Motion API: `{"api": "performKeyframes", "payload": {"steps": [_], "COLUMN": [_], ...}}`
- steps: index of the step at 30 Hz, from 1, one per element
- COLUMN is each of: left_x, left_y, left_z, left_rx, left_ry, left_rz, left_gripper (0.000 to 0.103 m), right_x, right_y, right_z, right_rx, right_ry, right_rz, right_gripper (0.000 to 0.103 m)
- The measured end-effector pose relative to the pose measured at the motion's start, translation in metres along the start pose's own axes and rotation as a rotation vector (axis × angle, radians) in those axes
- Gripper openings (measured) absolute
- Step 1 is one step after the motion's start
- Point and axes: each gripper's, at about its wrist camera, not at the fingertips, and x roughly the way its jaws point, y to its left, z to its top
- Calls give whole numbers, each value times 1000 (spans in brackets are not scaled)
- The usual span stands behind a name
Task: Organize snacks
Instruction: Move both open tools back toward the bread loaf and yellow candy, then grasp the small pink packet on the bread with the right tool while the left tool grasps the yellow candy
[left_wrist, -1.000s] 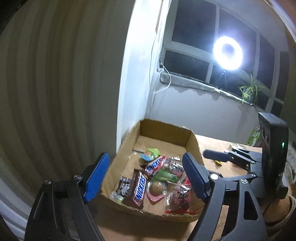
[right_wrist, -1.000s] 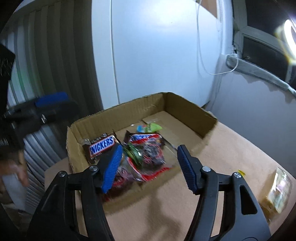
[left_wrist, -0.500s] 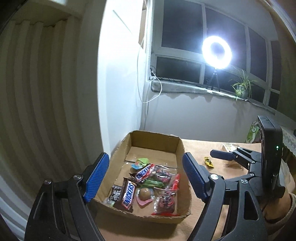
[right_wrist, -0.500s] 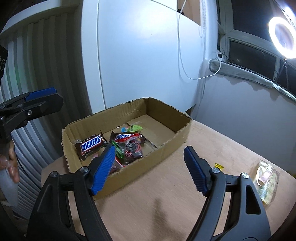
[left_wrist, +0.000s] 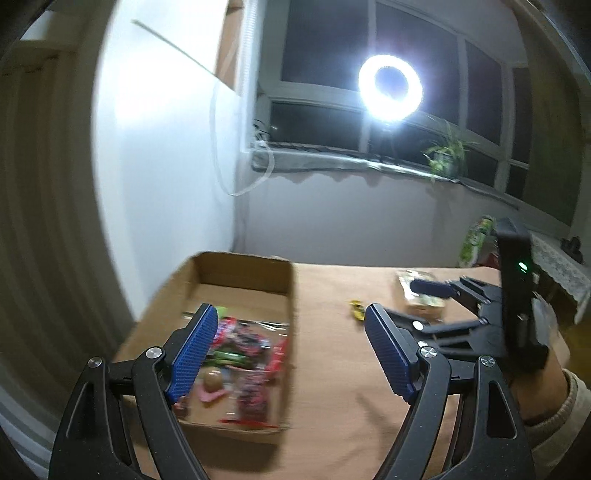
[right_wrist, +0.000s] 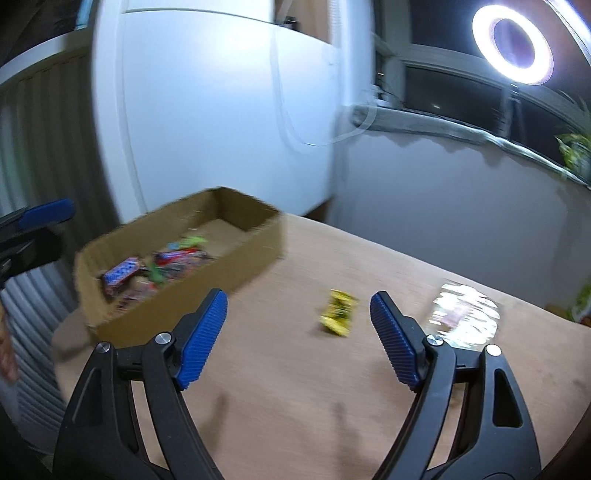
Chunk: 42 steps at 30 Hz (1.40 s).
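A shallow cardboard box (left_wrist: 243, 275) (right_wrist: 255, 247) sits at the table's left corner and holds several wrapped snacks (left_wrist: 240, 343) (right_wrist: 159, 266). A small yellow candy (right_wrist: 338, 312) (left_wrist: 356, 308) lies loose on the table to its right. Further right is a clear packet (right_wrist: 463, 314) (left_wrist: 421, 291). My left gripper (left_wrist: 288, 347) hangs open above the box's near right side, empty. My right gripper (right_wrist: 299, 328) is over bare table with its jaws opening and nothing between them; the yellow candy lies just beyond its tips. In the left wrist view the right gripper (left_wrist: 439, 295) shows at the right, held by a hand.
The brown table (right_wrist: 295, 387) ends against a white wall on the left and a windowsill at the back. A ring light (left_wrist: 389, 88) and a potted plant (left_wrist: 445, 155) stand at the window. A green packet (left_wrist: 474, 242) stands at the table's far right.
Both grippers have swung right and pulled back from the box. The right gripper's jaws have widened, and the yellow candy and clear packet now lie ahead of it.
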Motion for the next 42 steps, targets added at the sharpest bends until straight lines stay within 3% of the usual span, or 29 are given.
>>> {"api": "performKeyframes", "payload": {"steps": [5, 9, 17, 19, 21, 27, 33, 39, 42], "left_x": [13, 35, 83, 97, 106, 122, 145, 173, 193], "left_y": [-24, -38, -63, -65, -65, -65, -65, -66, -67], "left_z": [-4, -13, -30, -31, -33, -33, -26, -20, -19], "left_rx": [-8, -29, -67, -87, -104, -114, -106, -114, -113], "left_ry": [34, 94, 227, 249, 279, 295, 312, 331, 381], "left_rz": [-91, -142, -166, -157, -136, -118, -110, -108, -82], "left_gripper": [83, 83, 83, 83, 83, 83, 83, 83, 83], "right_x": [-2, -3, 30, 47, 58, 64, 58, 50, 46], "right_y": [-51, -86, -106, -108, -110, -118, -123, -122, -124], "right_z": [-8, -17, -7, -3, -3, -2, -7, -11, -14], "right_rx": [59, 110, 128, 122, 119, 125, 115, 83, 82], "right_ry": [49, 89, 158, 197, 214, 216, 218, 216, 204], "right_rz": [-103, -132, -79, -79, -86, -97, -111, -110, -101], "right_gripper": [88, 88, 88, 83, 71, 58, 23, 21, 21]}}
